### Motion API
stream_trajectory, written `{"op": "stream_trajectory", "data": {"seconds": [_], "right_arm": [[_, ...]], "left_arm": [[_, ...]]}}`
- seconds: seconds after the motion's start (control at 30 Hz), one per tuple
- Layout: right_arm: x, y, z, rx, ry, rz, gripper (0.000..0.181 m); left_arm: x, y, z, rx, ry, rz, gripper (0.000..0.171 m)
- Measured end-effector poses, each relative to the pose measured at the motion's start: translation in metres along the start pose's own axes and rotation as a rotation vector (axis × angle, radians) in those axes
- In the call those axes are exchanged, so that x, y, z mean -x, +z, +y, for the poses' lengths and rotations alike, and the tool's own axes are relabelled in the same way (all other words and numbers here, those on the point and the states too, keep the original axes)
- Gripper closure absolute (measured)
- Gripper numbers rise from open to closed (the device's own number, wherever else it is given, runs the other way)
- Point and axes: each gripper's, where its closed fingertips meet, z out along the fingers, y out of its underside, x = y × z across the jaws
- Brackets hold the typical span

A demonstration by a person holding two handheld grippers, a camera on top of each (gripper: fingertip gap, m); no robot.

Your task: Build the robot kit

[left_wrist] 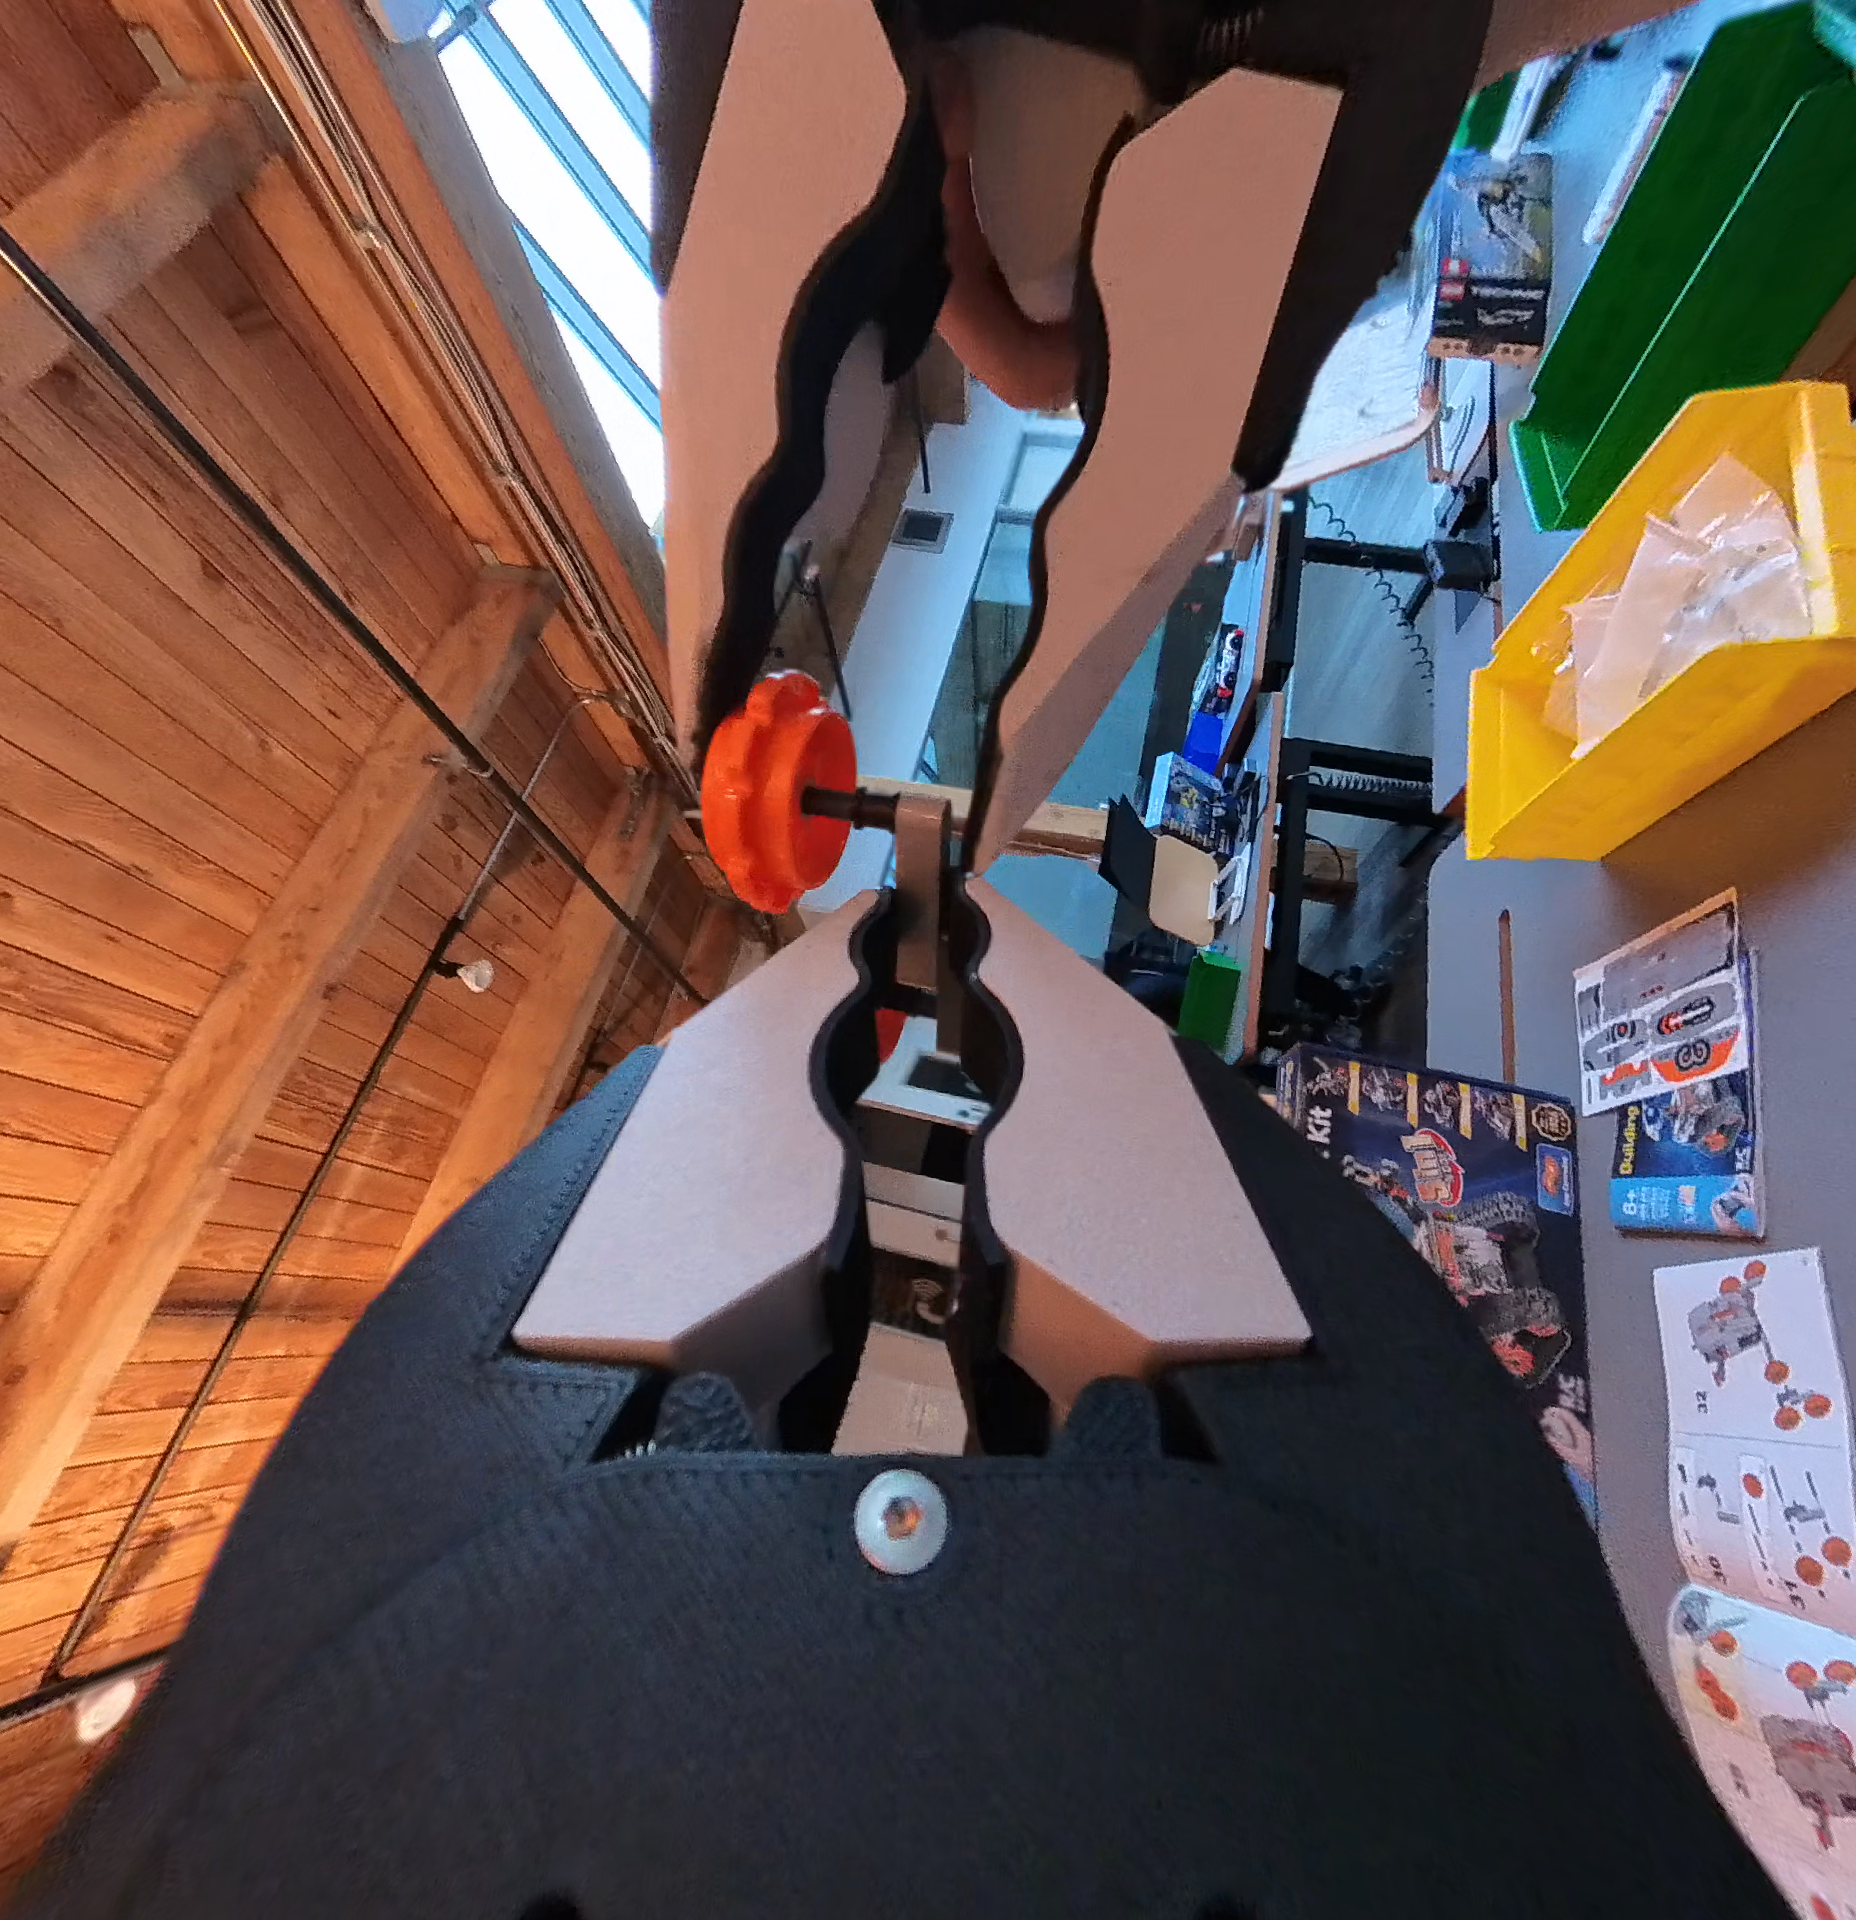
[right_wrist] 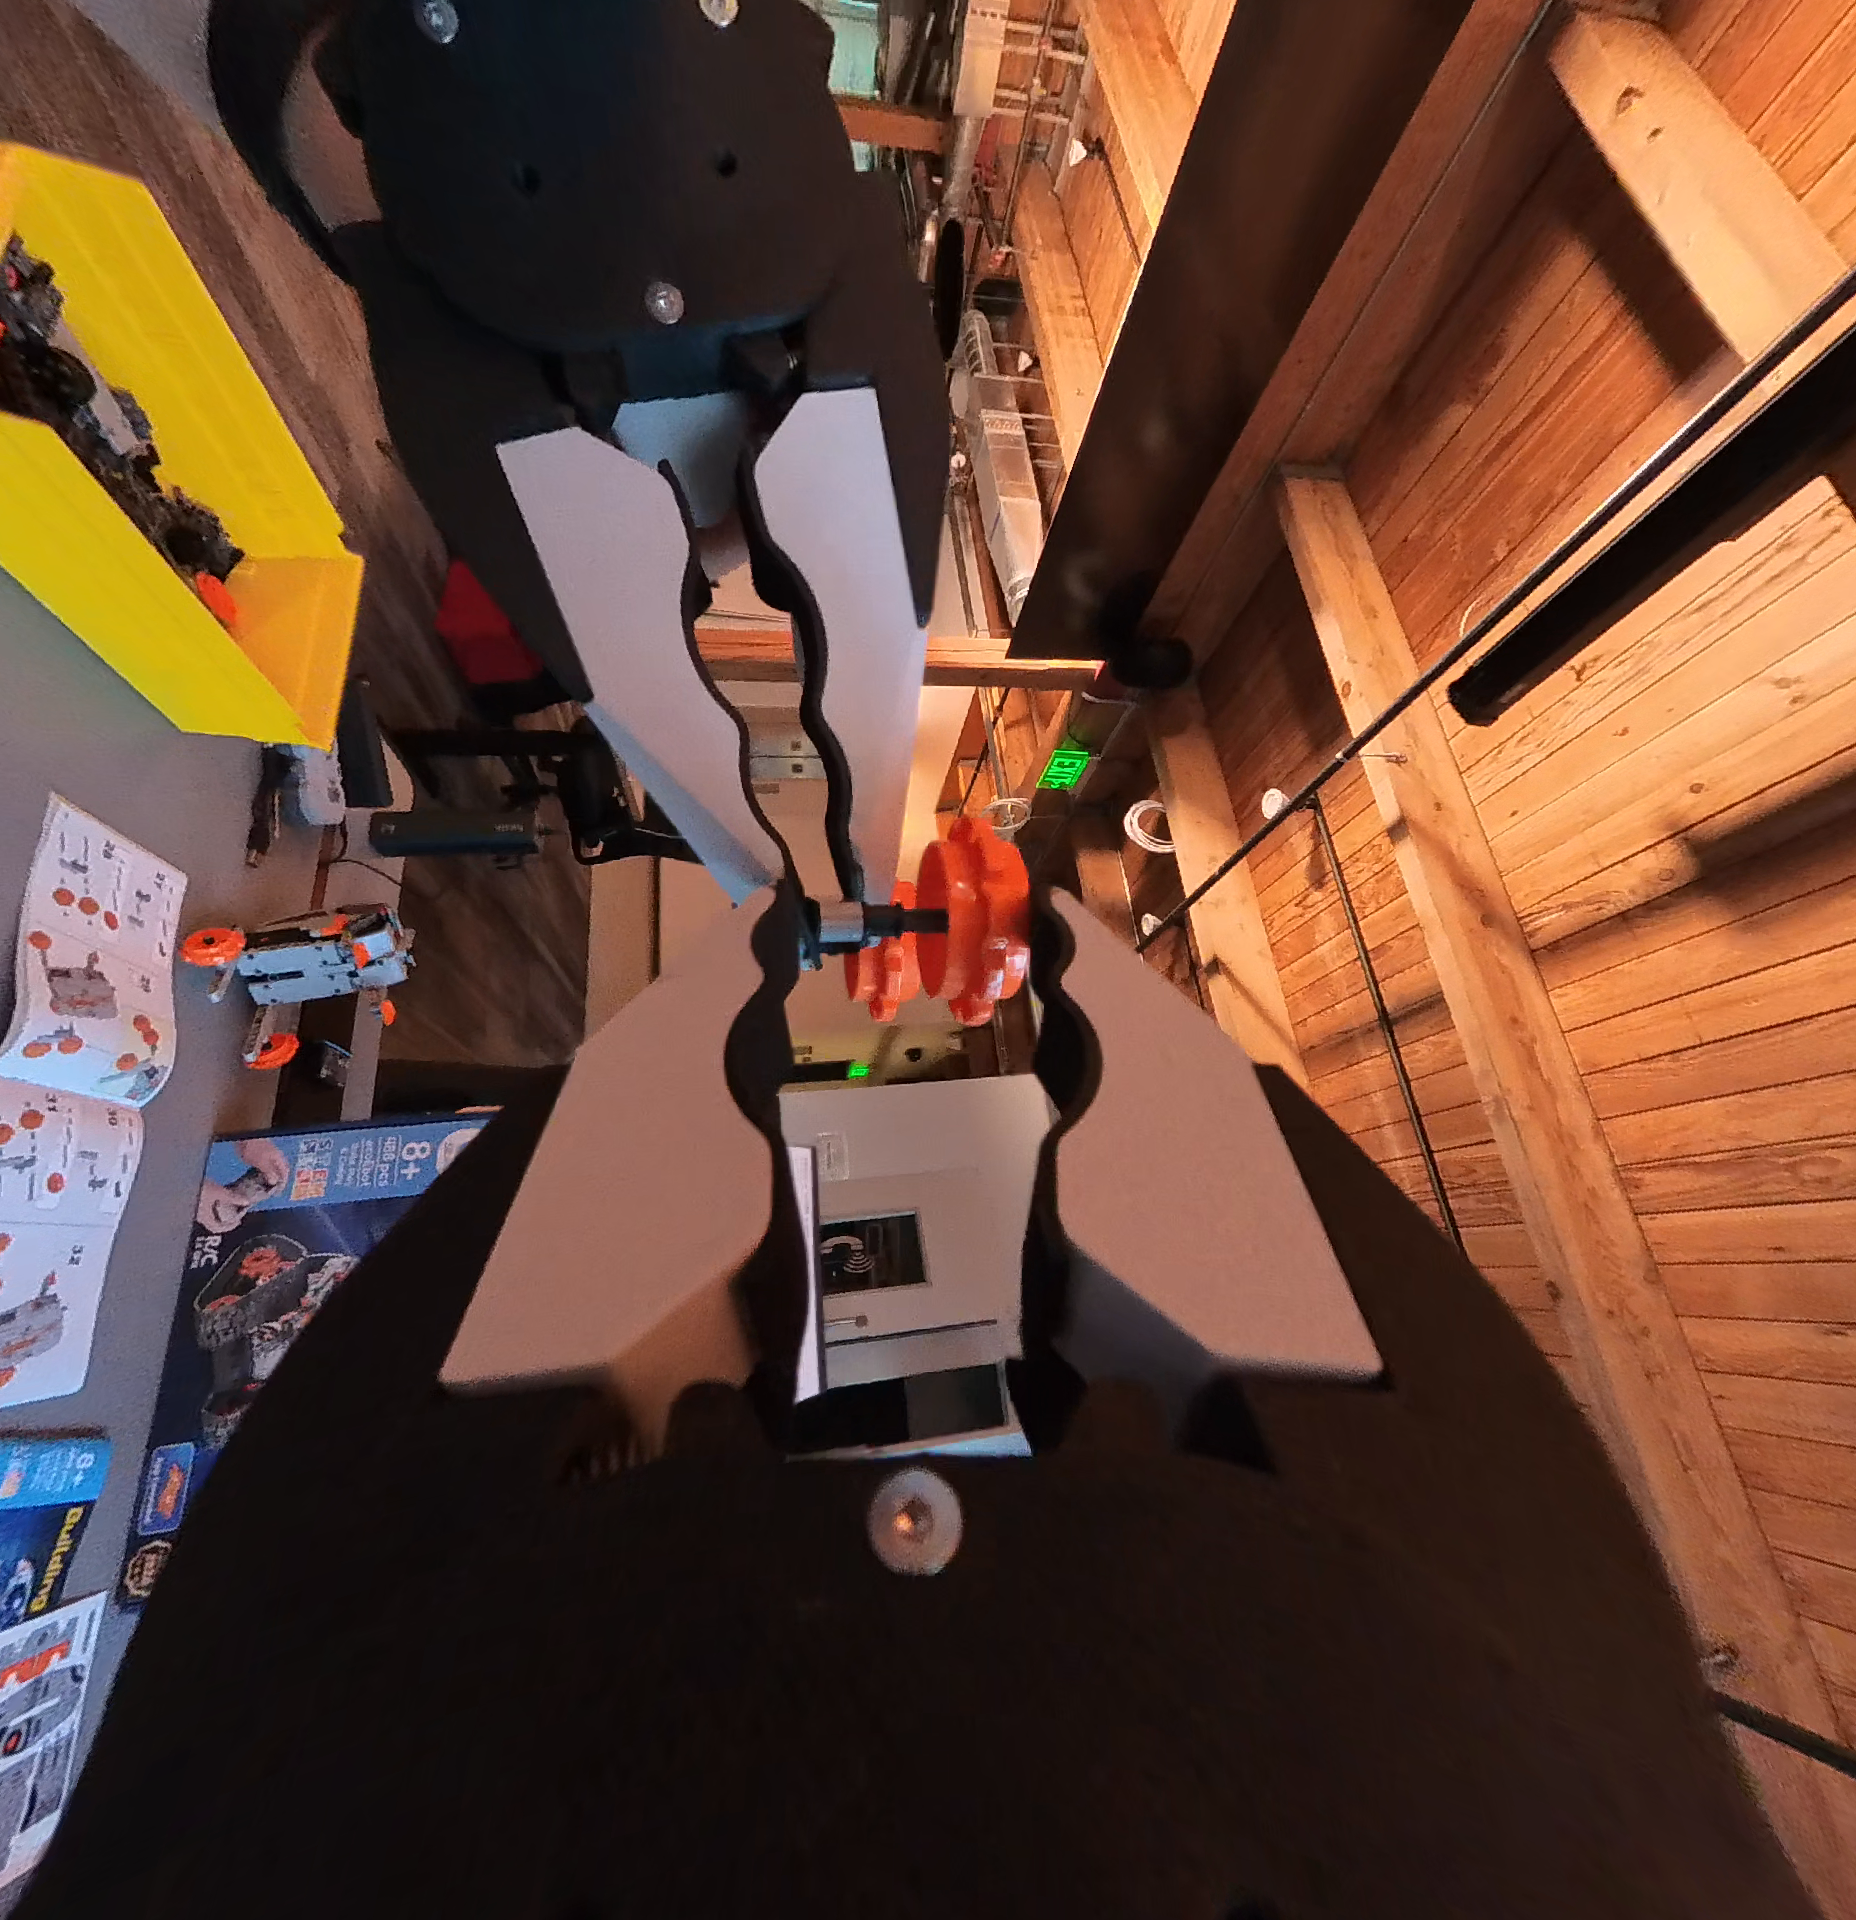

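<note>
Both grippers are held up in the air, tip to tip. My left gripper [left_wrist: 919,904] is shut on a small grey beam [left_wrist: 919,831]. A black axle on the beam carries an orange wheel [left_wrist: 778,790]. My right gripper [right_wrist: 913,904] is open. Its fingertips straddle the orange wheel [right_wrist: 971,925] and the grey piece [right_wrist: 836,925], close to or touching them; I cannot tell which. In the left wrist view the right gripper [left_wrist: 841,790] comes in from above. In the right wrist view the left gripper [right_wrist: 825,883] comes in from above.
The grey table [left_wrist: 1630,987] holds a yellow bin [left_wrist: 1672,665] of clear bags, a green bin [left_wrist: 1713,281], a toy kit box [left_wrist: 1443,1174] and open instruction booklets [left_wrist: 1755,1455]. A second yellow bin [right_wrist: 155,436] holds dark parts. A partly built model [right_wrist: 311,956] stands near it. Only a small space, under 4 cm, lies between the two pairs of fingers.
</note>
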Motion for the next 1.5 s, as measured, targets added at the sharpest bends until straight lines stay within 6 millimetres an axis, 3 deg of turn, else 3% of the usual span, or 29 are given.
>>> {"op": "stream_trajectory", "data": {"seconds": [0.27,0.5,0.7,0.9,1.03,1.1,1.2,1.5], "right_arm": [[-0.027,-0.04,-0.053,0.01,-0.068,0.01,0.143],[-0.062,-0.068,-0.096,0.046,-0.172,0.037,0.143],[-0.081,-0.086,-0.112,0.045,-0.172,0.034,0.143],[-0.086,-0.089,-0.11,0.066,-0.17,0.001,0.143],[-0.083,-0.084,-0.112,0.053,-0.185,-0.008,0.143],[-0.081,-0.081,-0.111,0.047,-0.172,-0.019,0.143],[-0.079,-0.078,-0.108,0.035,-0.169,-0.025,0.143],[-0.078,-0.073,-0.098,-0.008,-0.158,-0.017,0.144]], "left_arm": [[0.019,-0.031,-0.062,-0.023,0.078,-0.019,0.166],[0.051,-0.052,-0.113,-0.043,0.147,-0.052,0.166],[0.066,-0.065,-0.143,-0.091,0.169,-0.115,0.165],[0.076,-0.085,-0.165,-0.174,0.14,-0.219,0.142],[0.086,-0.076,-0.158,-0.135,0.16,-0.259,0.113],[0.087,-0.068,-0.147,-0.088,0.155,-0.231,0.107],[0.089,-0.064,-0.143,-0.078,0.257,-0.24,0.121],[0.083,-0.049,-0.134,0.086,0.421,-0.177,0.128]]}}
